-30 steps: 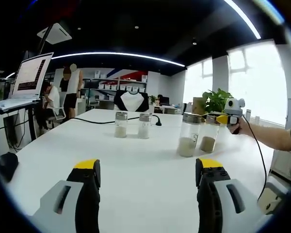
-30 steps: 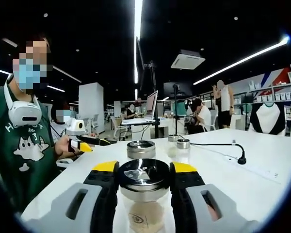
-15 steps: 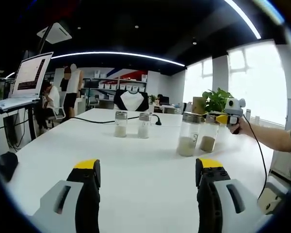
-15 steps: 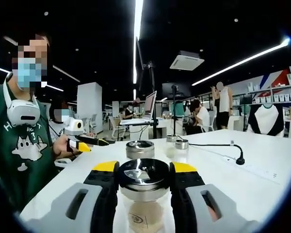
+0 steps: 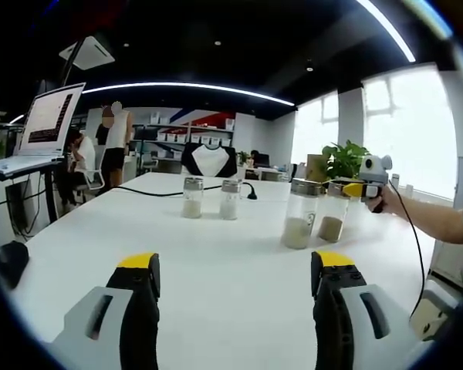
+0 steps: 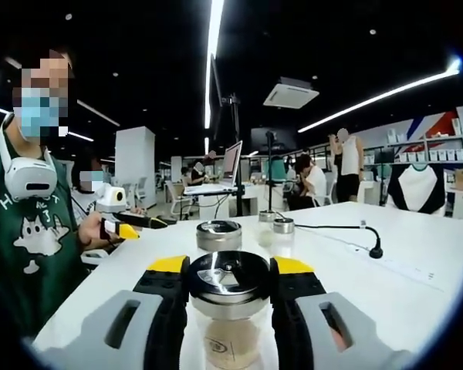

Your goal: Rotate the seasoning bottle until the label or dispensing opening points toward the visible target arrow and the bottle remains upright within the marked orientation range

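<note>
The right gripper (image 6: 228, 279) clamps the seasoning bottle (image 6: 228, 308) below its lid, near the tabletop (image 6: 417, 285) edge. Twist it slowly about its own axis, upright. The left gripper (image 5: 231, 270) hovers, jaws apart.

An open-plan office: long white counter (image 5: 216, 262), laptop (image 5: 38, 131) on a stand, shelves (image 5: 181, 139), seated workers, strip lights overhead.

Left tongs (image 5: 235, 270): jaws spread wide apart, nothing between them, held level and low. Right tongs (image 6: 228, 270): jaws closed against both sides of a bottle's metal cap (image 6: 228, 279), upright grip. Person's forearm (image 5: 440, 218) extends behind the right tongs, hand wrapped on the handle.
</note>
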`<state>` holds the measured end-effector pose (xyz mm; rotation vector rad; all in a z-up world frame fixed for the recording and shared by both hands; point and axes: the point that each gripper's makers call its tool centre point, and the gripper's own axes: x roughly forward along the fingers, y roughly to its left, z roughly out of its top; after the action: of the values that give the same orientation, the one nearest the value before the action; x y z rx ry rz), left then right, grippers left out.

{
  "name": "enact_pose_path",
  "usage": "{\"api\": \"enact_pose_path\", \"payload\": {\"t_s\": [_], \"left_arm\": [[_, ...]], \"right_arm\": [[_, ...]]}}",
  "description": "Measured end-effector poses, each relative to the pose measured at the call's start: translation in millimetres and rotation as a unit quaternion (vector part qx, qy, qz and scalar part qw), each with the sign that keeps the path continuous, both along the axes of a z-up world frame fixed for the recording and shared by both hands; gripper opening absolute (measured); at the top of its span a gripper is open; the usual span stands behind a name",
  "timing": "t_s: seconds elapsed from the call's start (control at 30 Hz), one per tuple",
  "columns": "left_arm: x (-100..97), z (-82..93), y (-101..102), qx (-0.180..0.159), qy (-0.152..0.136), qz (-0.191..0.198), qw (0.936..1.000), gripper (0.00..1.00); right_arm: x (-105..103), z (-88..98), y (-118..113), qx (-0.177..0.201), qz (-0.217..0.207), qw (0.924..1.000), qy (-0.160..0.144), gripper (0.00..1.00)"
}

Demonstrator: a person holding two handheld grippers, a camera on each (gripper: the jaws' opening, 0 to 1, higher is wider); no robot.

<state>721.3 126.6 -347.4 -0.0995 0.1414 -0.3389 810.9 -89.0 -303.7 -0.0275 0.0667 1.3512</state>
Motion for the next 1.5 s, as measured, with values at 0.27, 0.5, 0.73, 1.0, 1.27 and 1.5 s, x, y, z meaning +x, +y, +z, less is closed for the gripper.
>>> {"api": "enact_pose_path", "payload": {"t_s": [0.27, 0.5, 0.73, 1.0, 1.27, 1.5], "left_arm": [[-0.9, 0.7, -0.8, -0.001, 0.0, -0.001, 1.0, 0.85], [-1.4, 1.8, -0.8, -0.001, -0.001, 0.0, 1.0, 0.85], [-1.8, 1.5, -1.7, -0.001, -0.001, -0.001, 1.0, 0.84], [-2.2, 2.4, -1.7, -0.003, -0.002, -0.002, 1.0, 0.84], [-2.4, 3.0, -0.9, -0.003, -0.003, -0.001, 1.0, 0.84], [-2.7, 3.5, -1.9, -0.003, -0.004, -0.002, 1.0, 0.84]], "right_arm": [[-1.2, -0.6, 0.4, -0.003, -0.021, 0.9998, -0.002, 0.4], [-2.7, -1.2, 0.8, -0.009, -0.04, 0.9992, -0.005, 0.39], [7.2, -0.1, -5.9, -0.003, -0.055, 0.9984, -0.005, 0.39], [13.0, 0.0, -9.0, -0.009, -0.072, 0.9974, -0.006, 0.39], [18.4, 0.7, -12.9, -0.005, -0.087, 0.9962, -0.006, 0.4], [26.1, 1.2, -18.4, -0.012, -0.103, 0.9946, -0.003, 0.39]]}}
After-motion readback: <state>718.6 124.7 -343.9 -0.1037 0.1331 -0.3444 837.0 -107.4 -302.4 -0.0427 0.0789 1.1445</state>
